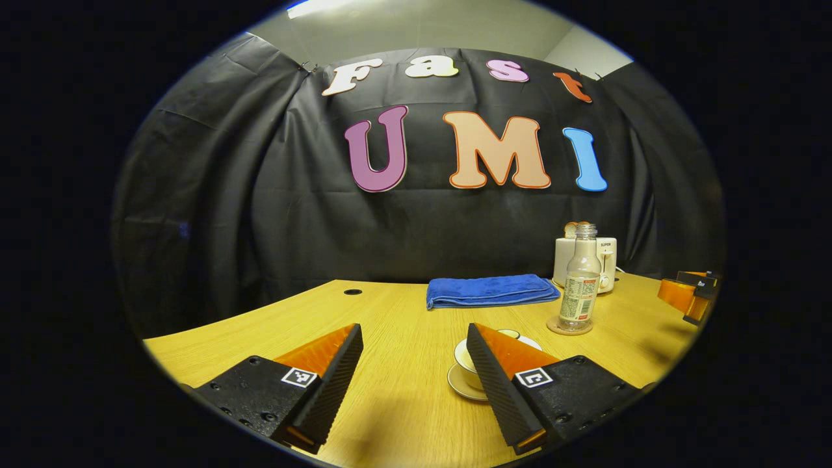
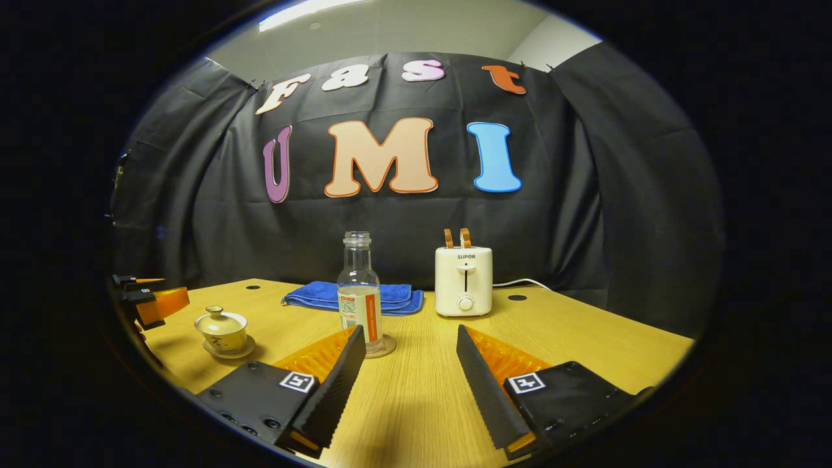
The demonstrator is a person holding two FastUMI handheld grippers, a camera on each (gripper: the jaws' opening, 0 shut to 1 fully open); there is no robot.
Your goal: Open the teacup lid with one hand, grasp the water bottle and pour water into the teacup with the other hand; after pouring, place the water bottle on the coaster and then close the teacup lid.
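Both grippers spread wide, holding nothing. Left gripper point(image 1: 416, 377): lidded cup point(image 1: 469, 364) sits behind its right finger. Right gripper point(image 2: 406, 374): bottle point(image 2: 359, 296) on coaster point(image 2: 383, 351) just beyond its left finger. Nothing started; lid comes off next, so centre the knob between the fingers.

One teacup point(image 2: 221, 331), one water bottle point(image 2: 359, 296), one toaster point(image 2: 463, 281)

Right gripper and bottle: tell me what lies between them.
Only bare tabletop. In the right gripper view, the open right gripper points toward the bottle, which stands on its coaster just beyond the gripper's left finger, with nothing in the way.
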